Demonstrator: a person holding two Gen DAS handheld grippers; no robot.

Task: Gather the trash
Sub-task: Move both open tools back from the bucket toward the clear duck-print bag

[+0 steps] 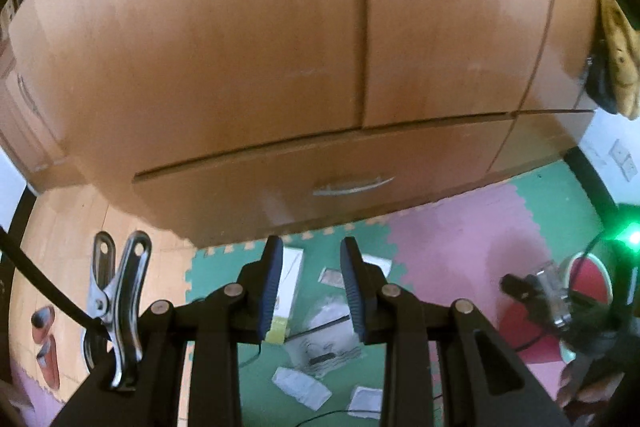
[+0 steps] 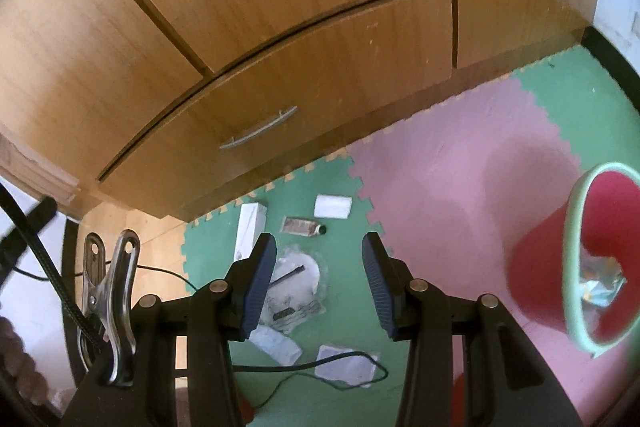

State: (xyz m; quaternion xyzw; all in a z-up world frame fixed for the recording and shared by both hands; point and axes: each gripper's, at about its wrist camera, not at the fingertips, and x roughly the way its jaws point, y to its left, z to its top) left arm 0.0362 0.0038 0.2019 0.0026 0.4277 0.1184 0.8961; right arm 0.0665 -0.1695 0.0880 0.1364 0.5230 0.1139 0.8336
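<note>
I hold both grippers above a foam floor mat (image 2: 460, 163), tilted down. The left gripper (image 1: 311, 287) has its jaws partly spread with nothing between them; the right gripper (image 2: 319, 287) has its jaws wider, also empty. Scattered trash wrappers (image 2: 294, 291) lie on the green tile near a wooden cabinet (image 2: 280, 27). A red bin (image 2: 560, 267) stands far right, holding crumpled foil.
</note>
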